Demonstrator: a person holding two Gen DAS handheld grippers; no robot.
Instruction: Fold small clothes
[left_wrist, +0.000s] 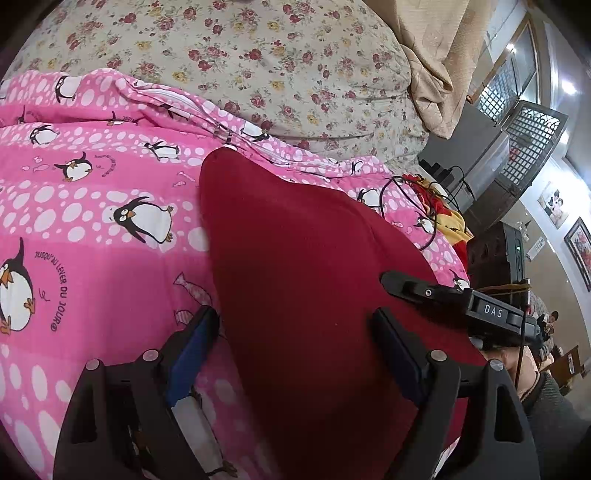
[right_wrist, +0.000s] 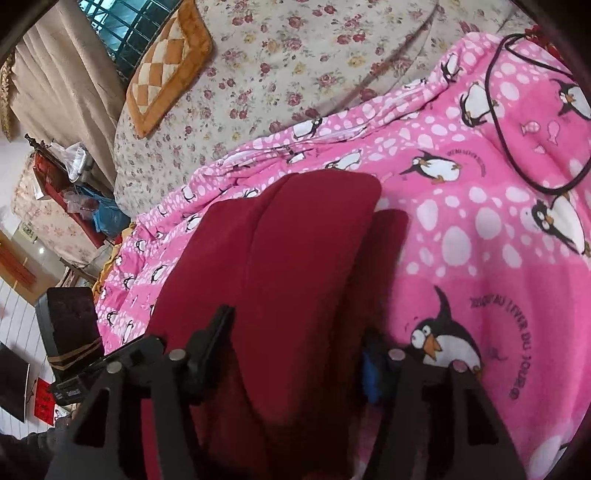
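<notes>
Already the dark red garment (left_wrist: 295, 258) looks partly folded. Seen from the left wrist, it lies on the pink penguin blanket (left_wrist: 92, 206) as one smooth, rounded panel tapering toward the floral bedding (left_wrist: 258, 55) behind. The left gripper (left_wrist: 295, 328) hangs over its near end with jaws spread wide: one finger sits at the cloth's left edge, the other over the cloth, and neither pad pinches anything. The right gripper (left_wrist: 443, 299) reaches in from the right, just above the fabric.

From the right wrist, the same garment (right_wrist: 288, 258) shows a long lengthwise crease, with a narrower strip peeking out along its right side, so one layer seems laid over another. The right gripper (right_wrist: 295, 339) straddles the near end, jaws apart, one finger over the cloth and the other at the right edge; whether that pad touches cloth I cannot tell. A black cable (right_wrist: 495, 122) loops across the blanket, well apart.

My judgement: a lengthwise fold is made; a crosswise fold and tidying remain.
</notes>
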